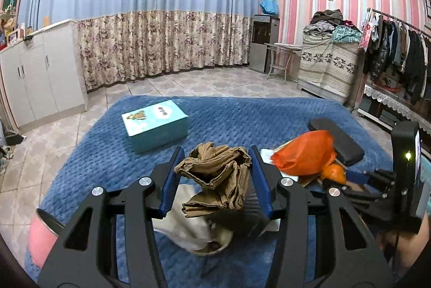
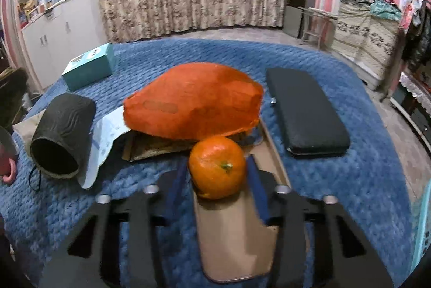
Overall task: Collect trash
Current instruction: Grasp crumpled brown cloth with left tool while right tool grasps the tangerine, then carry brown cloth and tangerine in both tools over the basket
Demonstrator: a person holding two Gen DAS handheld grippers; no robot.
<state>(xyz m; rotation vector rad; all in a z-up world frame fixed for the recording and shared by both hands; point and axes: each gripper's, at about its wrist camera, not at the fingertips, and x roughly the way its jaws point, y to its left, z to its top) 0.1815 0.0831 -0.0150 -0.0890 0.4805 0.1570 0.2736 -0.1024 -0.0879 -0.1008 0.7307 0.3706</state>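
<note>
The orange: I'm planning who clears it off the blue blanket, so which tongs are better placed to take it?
Right. The right tongs already flank the orange on the cardboard, while the left tongs are full, clamped on crumpled brown paper.

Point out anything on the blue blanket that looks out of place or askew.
An orange sits on a flat cardboard piece between the right gripper's fingers: whole fruit among the trash. The dark sleeve-like tube lies tipped on its side. The left gripper holds a crumpled brown paper wad.
</note>
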